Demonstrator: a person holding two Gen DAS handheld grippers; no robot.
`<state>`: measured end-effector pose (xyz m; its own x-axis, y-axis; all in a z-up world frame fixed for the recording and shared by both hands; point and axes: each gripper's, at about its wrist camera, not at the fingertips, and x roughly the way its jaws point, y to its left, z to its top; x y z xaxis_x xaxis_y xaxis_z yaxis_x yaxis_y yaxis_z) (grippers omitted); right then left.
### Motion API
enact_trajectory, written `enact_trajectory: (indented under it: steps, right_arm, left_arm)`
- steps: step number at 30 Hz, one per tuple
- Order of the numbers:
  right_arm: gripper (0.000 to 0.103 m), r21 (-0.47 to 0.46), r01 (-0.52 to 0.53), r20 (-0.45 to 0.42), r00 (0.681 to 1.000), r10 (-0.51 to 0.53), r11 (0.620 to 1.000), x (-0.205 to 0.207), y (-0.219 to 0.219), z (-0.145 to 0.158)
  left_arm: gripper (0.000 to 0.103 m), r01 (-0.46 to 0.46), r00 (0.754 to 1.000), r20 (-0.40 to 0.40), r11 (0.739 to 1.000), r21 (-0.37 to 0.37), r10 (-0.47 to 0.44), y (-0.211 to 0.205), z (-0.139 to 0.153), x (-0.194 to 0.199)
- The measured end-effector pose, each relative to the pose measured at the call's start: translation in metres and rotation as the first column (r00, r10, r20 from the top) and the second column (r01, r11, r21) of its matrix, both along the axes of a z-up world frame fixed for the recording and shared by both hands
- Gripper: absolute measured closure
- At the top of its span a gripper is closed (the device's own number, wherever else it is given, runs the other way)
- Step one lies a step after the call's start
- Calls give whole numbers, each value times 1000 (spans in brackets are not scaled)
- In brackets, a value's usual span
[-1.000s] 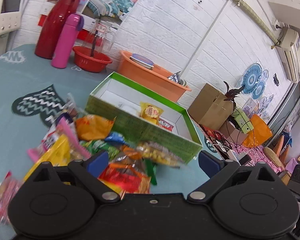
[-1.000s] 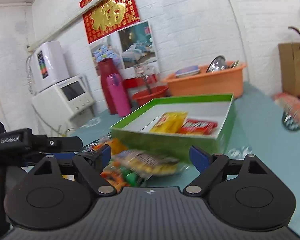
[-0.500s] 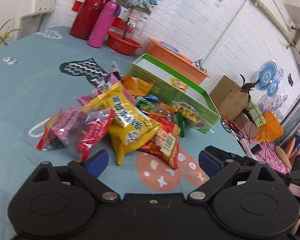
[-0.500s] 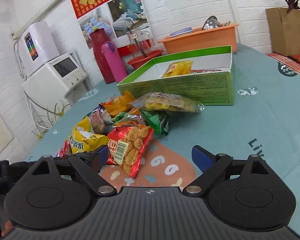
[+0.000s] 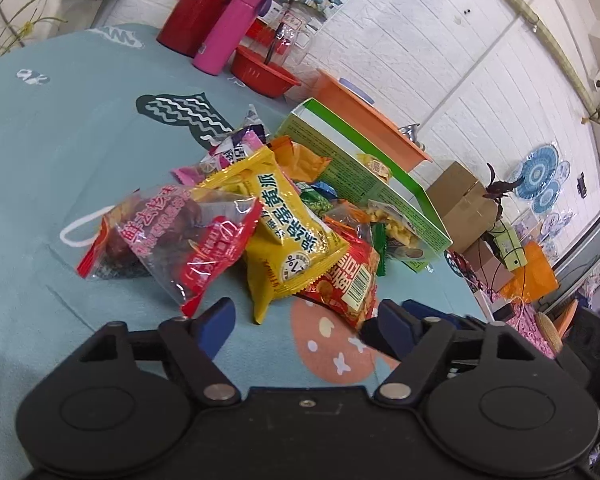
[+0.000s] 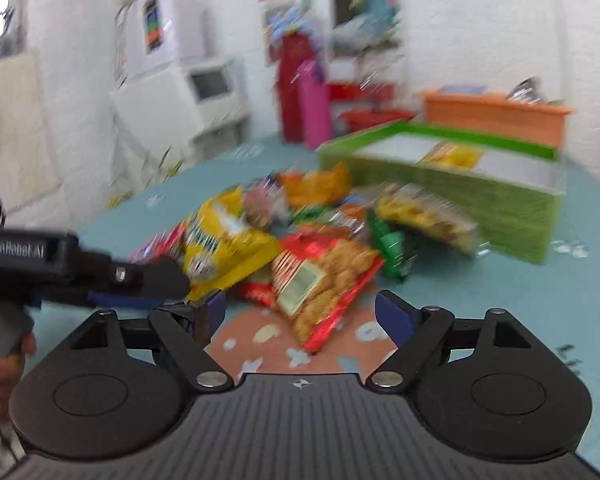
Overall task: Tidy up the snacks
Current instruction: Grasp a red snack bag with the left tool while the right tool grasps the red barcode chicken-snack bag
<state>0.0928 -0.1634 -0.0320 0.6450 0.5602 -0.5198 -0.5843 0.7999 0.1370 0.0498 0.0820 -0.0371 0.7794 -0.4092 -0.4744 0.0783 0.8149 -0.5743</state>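
Note:
A pile of snack packets lies on the teal tablecloth in front of a green open box that holds a yellow packet. Nearest me are a clear red-printed bag, a yellow packet and a red packet. My left gripper is open and empty just short of the pile. My right gripper is open and empty; the red packet lies just ahead of it. The box shows in the blurred right wrist view, and the left gripper reaches in from the left.
A red jug, a pink bottle, a red bowl and an orange tub stand behind the box. Cardboard boxes stand beyond the table's right edge. A white cord lies left of the pile.
Both grippers pulled back from the box to the near side of the pile, then edged closer to the packets. The right wrist view swung and blurred. Both stayed open.

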Motion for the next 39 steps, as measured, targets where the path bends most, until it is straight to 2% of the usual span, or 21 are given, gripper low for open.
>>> enact_trajectory:
  steps: [3,7,8,10,12,16,22,24,26,28,30,32,36,39]
  right_arm:
    - [0,-89,-27,94,995,36,996,13,6,7]
    - [0,-195,-121,196,967,160,973,30,21,11]
    - [0,-232,-134,202,962,183,963,34,26,7]
    - [0,-275,-167,159,963,217,947,40,31,-3]
    - [0,-289,-155,161,965,208,945,23,27,-4]
    - [0,-242,-170,112,973,202,955,-19,13,0]
    - [0,-101,-75,29,997,78,992,-51,-11,-1]
    - [0,-89,-16,45,999,20,996,-56,-14,-1]
    - [0,-62,48,99,994,-41,997,-64,-19,2]
    - [0,-23,69,121,990,-66,997,-72,-26,4]
    - [0,-17,61,80,995,-59,998,-72,-29,2]
    - [0,7,50,-11,999,-50,999,-67,-35,-3]
    - [0,130,99,-148,986,-79,987,-62,-49,-14]
    - [0,200,121,-187,979,-84,972,-65,-56,-16]
  left_arm:
    - [0,-16,1000,1,1000,-10,16,7,0,-2]
    - [0,-25,1000,-8,999,-31,25,11,1,0]
    - [0,-23,1000,-12,999,-36,22,10,0,1]
    - [0,-15,1000,-23,999,-42,14,8,-1,1]
    - [0,4,999,-34,999,-54,-6,5,-3,-1]
    - [0,73,995,-61,994,-83,-78,-7,-9,1]
    - [0,154,986,-56,985,-81,-159,-30,-10,2]
    - [0,160,984,-62,984,-81,-165,-31,-9,1]
    - [0,170,983,-56,981,-88,-175,-30,-7,0]
    - [0,182,981,-46,979,-97,-187,-30,-4,-2]
    - [0,199,978,-44,975,-100,-204,-30,-1,0]
    - [0,228,971,-48,968,-102,-234,-32,0,5]
    - [0,287,950,-89,950,-126,-299,-31,-3,23]
    - [0,340,931,-106,936,-95,-349,-32,1,35]
